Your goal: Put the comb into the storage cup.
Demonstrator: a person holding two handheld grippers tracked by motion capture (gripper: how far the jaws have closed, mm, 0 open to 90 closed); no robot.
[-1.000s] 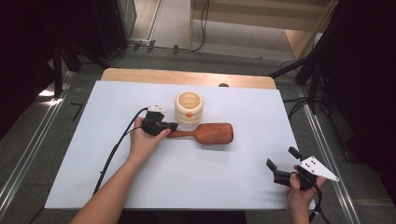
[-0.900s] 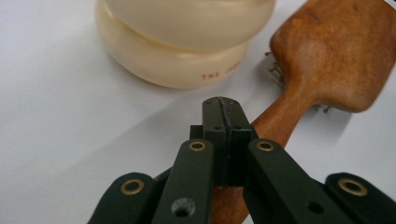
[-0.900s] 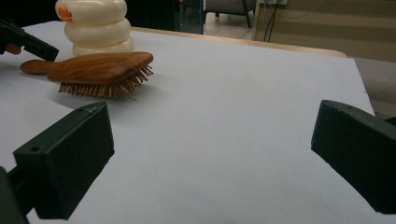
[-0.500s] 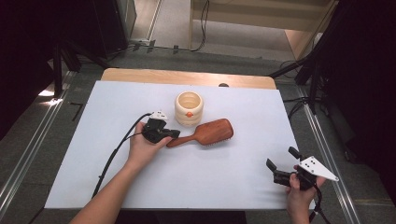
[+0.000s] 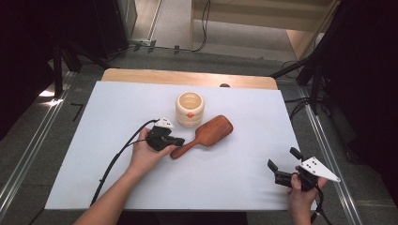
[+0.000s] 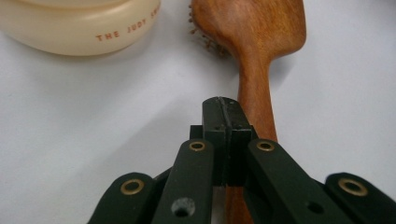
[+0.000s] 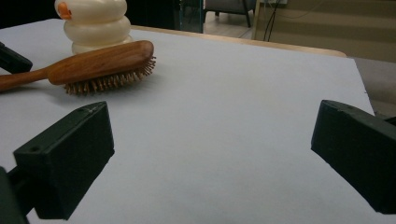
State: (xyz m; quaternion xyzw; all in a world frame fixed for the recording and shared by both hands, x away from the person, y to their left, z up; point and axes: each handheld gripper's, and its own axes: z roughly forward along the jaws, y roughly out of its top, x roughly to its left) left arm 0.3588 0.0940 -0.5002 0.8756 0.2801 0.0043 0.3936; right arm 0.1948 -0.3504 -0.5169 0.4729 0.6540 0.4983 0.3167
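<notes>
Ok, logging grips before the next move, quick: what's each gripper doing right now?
Left gripper: jaws shut together, empty, resting beside the handle of the brown wooden hairbrush.
Right gripper: jaws wide open, nothing between them.

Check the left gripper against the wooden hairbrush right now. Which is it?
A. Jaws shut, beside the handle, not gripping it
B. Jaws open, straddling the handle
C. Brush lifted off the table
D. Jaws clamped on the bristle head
A: in the left gripper view the left gripper has its jaws pressed together, with the hairbrush handle running alongside them, flat on the table.
</notes>
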